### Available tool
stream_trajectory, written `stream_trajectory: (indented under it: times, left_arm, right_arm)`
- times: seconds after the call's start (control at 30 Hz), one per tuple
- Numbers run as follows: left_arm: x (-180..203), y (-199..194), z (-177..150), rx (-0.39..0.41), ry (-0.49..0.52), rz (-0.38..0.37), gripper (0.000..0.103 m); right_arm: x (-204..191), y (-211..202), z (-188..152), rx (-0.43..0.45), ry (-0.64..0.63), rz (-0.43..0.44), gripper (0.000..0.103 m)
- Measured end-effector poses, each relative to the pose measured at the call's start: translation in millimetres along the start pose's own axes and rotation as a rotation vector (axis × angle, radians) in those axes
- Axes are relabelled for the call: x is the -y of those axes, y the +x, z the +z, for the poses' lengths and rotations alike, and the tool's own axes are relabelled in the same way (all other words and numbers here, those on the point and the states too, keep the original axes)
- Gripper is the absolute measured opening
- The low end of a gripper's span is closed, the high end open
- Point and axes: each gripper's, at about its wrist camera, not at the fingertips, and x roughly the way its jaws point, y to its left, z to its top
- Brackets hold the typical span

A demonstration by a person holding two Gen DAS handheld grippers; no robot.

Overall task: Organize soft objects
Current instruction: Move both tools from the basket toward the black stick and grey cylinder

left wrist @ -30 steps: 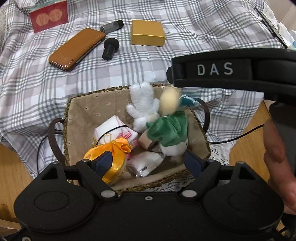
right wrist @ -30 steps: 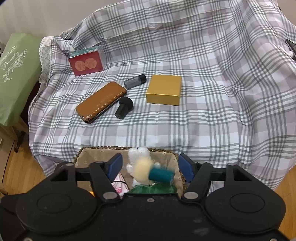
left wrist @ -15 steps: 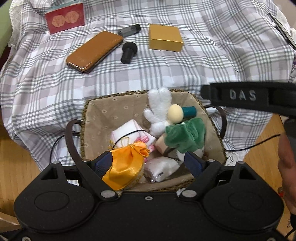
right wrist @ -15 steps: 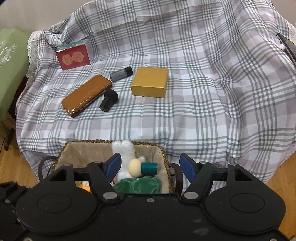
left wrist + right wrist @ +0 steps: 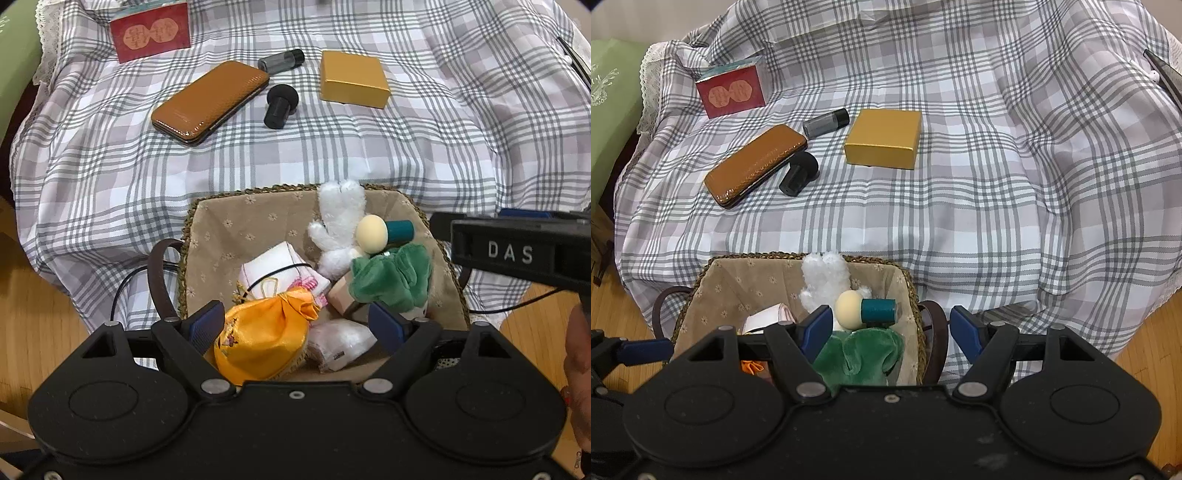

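1. In the basket (image 5: 229, 218), the orange pouch (image 5: 262, 343) lay at its near-left corner; judged light, slippery, best pinched at its gathered neck.
2. The green plush (image 5: 391, 277) lay right of it; soft, squashy.
3. The left gripper (image 5: 297, 325) and right gripper (image 5: 892, 330) stood apart, empty, above the basket.

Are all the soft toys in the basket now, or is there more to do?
Looks nearly finished: the white plush, green plush and orange pouch lie in the basket. Both grippers' fingers hold nothing. Only hard things remain on the checked cloth, like the gold box.
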Motion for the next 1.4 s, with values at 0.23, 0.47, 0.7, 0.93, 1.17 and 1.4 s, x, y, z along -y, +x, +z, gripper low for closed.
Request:
stream_trajectory:
  times: [0.23, 0.47, 0.7, 0.93, 1.17, 1.4]
  left_arm:
    - [-7.6, 2.2, 5.1, 0.003, -0.032, 0.015, 0.082]
    - [-14.1, 6.9, 10.1, -0.006, -0.054, 0.031, 0.082]
    - [-18.7, 17.1, 15.9, -0.048, -0.085, 0.069, 0.082]
    - [-24.9, 27.7, 19.2, -0.093, -0.121, 0.092, 0.082]
    - [-28.5, 32.5, 24.6, -0.116, -0.131, 0.099, 0.082]
    - [-31.9, 30.3, 34.9, -0.108, -0.138, 0.099, 0.082]
  right_arm:
    - [-3.6, 4.5, -0.2, -0.013, -0.015, -0.003, 0.07]
    - [-4.4, 11.4, 0.2, -0.032, -0.017, -0.003, 0.07]
    - [-6.1, 19.5, 0.6, -0.054, -0.018, -0.005, 0.071]
    - [-5.8, 29.0, 2.6, -0.083, -0.018, -0.013, 0.071]
    - [-7.0, 33.4, 10.5, -0.089, -0.013, -0.009, 0.071]
    - [-12.3, 33.2, 24.2, -0.073, -0.016, -0.01, 0.071]
